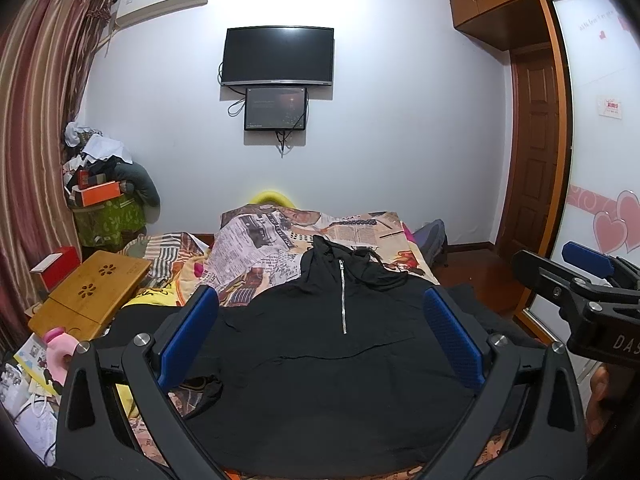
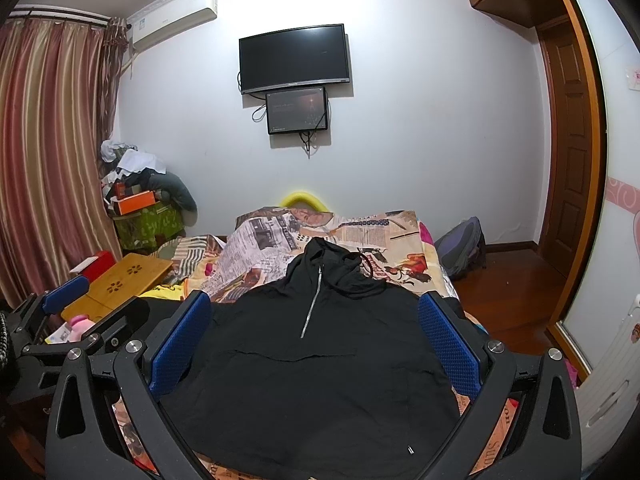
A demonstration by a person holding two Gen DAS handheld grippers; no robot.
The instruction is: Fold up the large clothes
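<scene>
The black hoodie [image 1: 320,352] lies flat ahead, hood pointing away, both the left gripper [image 1: 320,336] and right gripper [image 2: 316,340] spread wide, seemingly equally near

Black hoodie [image 1: 320,360]: hem cut off by lower edge, sleeves hidden behind gripper frames; wall sticker [image 1: 608,108]: print too small to read
</scene>
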